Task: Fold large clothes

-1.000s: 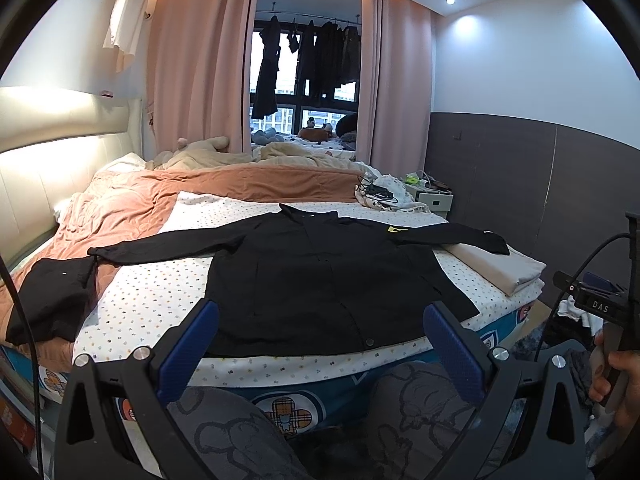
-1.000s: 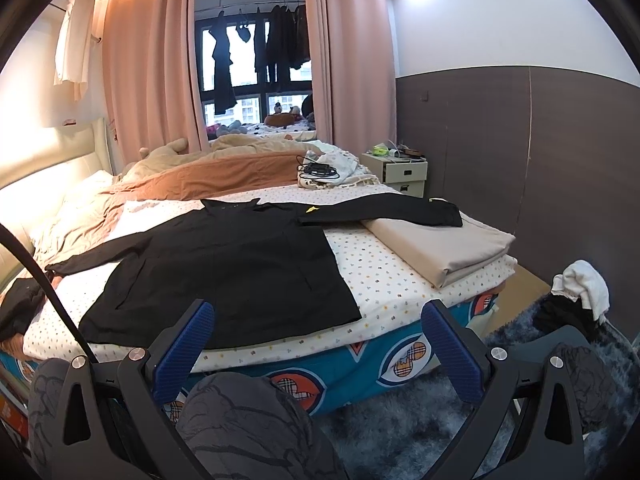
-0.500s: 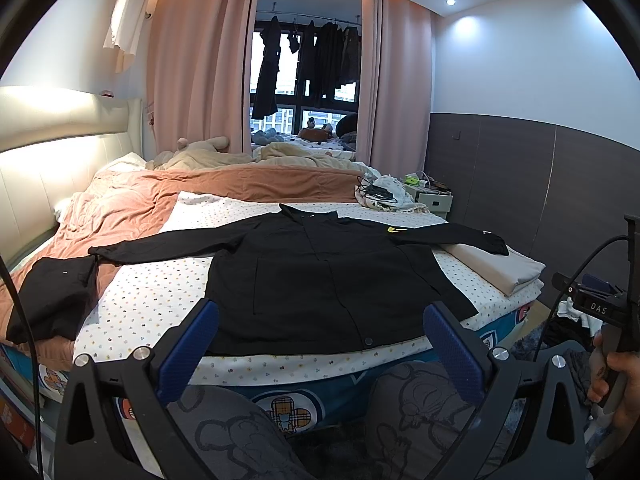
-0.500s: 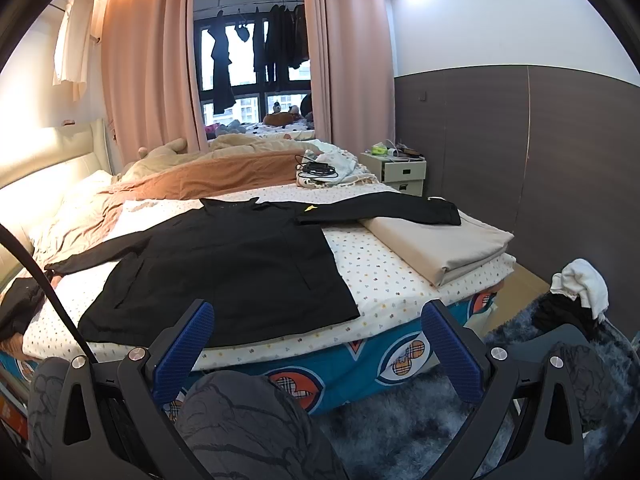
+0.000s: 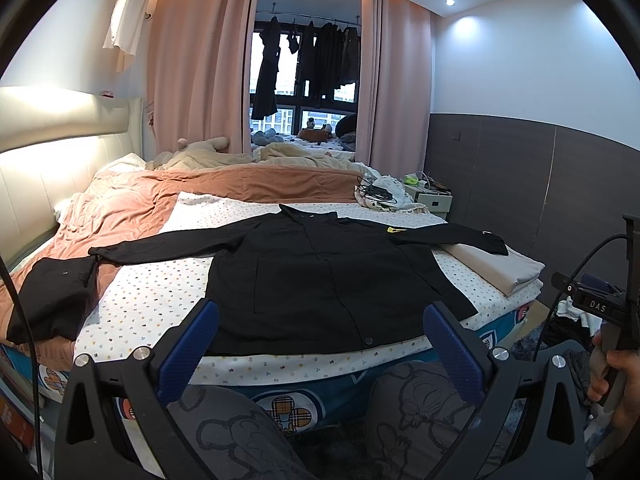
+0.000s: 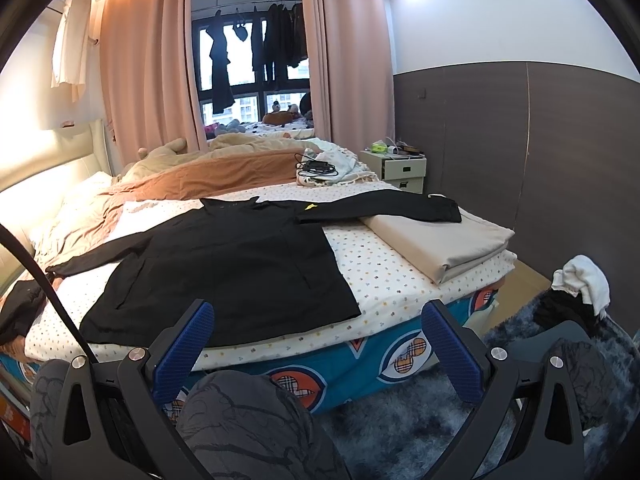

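A large black long-sleeved jacket [image 5: 320,276] [image 6: 240,268] lies spread flat on the dotted sheet [image 5: 152,300] of the bed, front up, collar toward the far side and both sleeves stretched out. Its right sleeve end rests on a folded beige sheet [image 6: 444,240]. My left gripper [image 5: 322,328] hangs open short of the bed's near edge, nothing between its blue pads. My right gripper [image 6: 318,330] is open too, held back from the bed's corner and empty. A hand holding the right gripper's handle [image 5: 612,364] shows at the right of the left wrist view.
A second black garment [image 5: 56,300] lies bunched at the bed's left edge on an orange blanket [image 5: 132,208]. A white cloth with cables [image 6: 324,166] sits at the far side, by a bedside cabinet [image 6: 400,168]. Clothes [image 6: 576,292] lie on the blue rug [image 6: 400,428]. The person's patterned knees [image 5: 240,432] are below.
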`<state>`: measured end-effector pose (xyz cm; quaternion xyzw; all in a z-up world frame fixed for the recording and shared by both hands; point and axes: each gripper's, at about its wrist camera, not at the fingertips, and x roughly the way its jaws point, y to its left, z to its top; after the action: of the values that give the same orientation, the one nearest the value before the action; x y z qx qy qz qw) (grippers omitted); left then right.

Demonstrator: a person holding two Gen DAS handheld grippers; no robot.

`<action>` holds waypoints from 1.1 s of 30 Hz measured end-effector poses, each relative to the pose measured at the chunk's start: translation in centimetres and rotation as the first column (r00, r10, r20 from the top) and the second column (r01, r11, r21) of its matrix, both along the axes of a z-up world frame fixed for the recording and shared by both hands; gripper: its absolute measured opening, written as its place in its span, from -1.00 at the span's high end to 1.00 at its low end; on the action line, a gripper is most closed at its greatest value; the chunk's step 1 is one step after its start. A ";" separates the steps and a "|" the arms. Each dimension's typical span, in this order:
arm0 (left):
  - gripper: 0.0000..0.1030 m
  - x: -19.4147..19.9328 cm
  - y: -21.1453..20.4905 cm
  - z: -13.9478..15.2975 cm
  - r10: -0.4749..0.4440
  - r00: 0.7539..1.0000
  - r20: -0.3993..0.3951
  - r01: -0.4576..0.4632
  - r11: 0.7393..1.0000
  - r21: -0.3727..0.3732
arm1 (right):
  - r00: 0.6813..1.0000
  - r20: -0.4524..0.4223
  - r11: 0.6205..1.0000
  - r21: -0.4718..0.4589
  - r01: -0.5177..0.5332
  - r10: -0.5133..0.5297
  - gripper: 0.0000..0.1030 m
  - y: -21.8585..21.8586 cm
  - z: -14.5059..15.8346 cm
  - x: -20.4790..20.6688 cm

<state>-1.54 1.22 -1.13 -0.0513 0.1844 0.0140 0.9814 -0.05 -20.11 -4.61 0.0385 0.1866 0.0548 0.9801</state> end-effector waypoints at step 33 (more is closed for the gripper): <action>-1.00 3.7 3.5 -0.3 0.046 0.998 -0.045 -0.047 0.999 -0.018 | 0.996 -0.030 0.996 0.022 -0.084 0.085 -1.00 3.4 1.0 5.8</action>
<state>2.19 4.74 -1.44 -0.0644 0.2049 0.0361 0.9760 5.73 -16.70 -3.58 0.0416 0.2028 0.0977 0.9734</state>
